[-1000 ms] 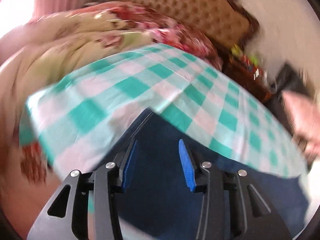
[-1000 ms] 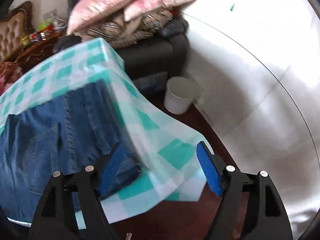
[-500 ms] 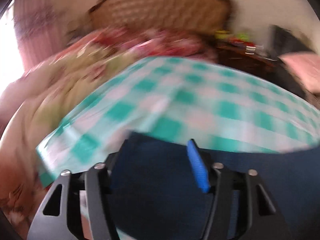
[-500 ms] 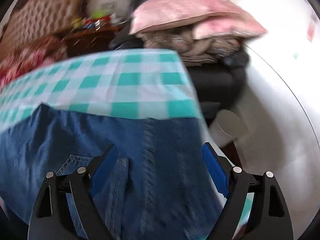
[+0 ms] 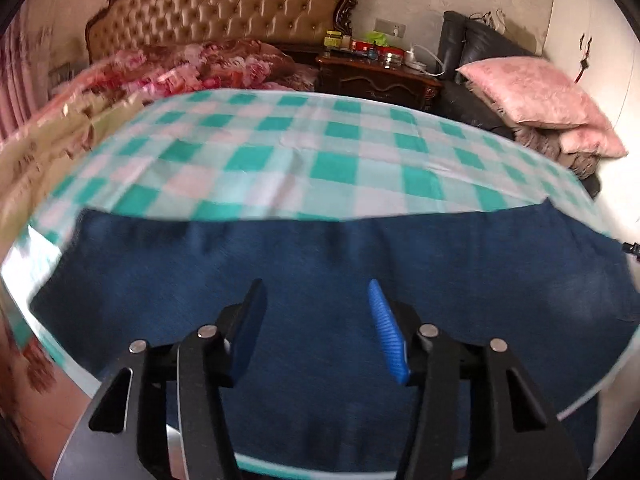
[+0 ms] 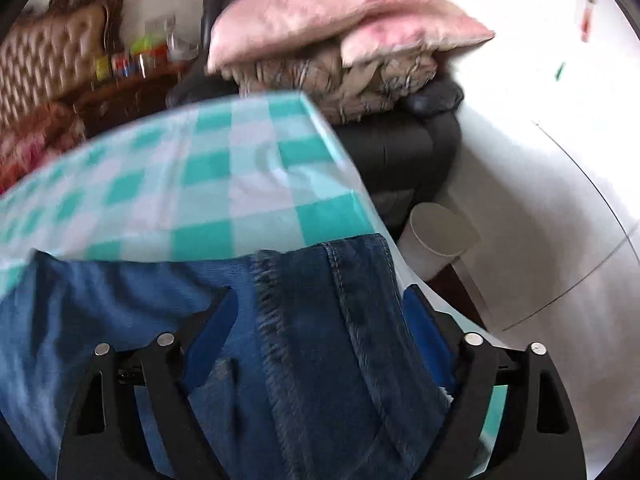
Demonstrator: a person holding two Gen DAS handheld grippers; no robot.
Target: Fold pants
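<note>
Left wrist view shows a table under a green and white checked tablecloth [image 5: 320, 160], with dark blue jeans [image 5: 340, 320] spread wide across its near half, reaching almost from the left edge to the right edge. Beyond the table stand a bed with a tufted brown headboard [image 5: 216, 4] on the far left, a dark wooden nightstand [image 5: 376, 80] in the far middle, and pink pillows [image 5: 536, 92] on a black sofa at the far right. The left gripper [image 5: 316, 324] hangs over the denim with its blue pads well apart, holding nothing.

From the right wrist view, a jeans leg with a frayed seam [image 6: 320, 320] lies over the table's right near corner, running between the spread fingers of the right gripper [image 6: 320, 320]; whether they pinch the cloth I cannot tell. A pale bin [image 6: 436, 240] stands on the floor just right of the table.
</note>
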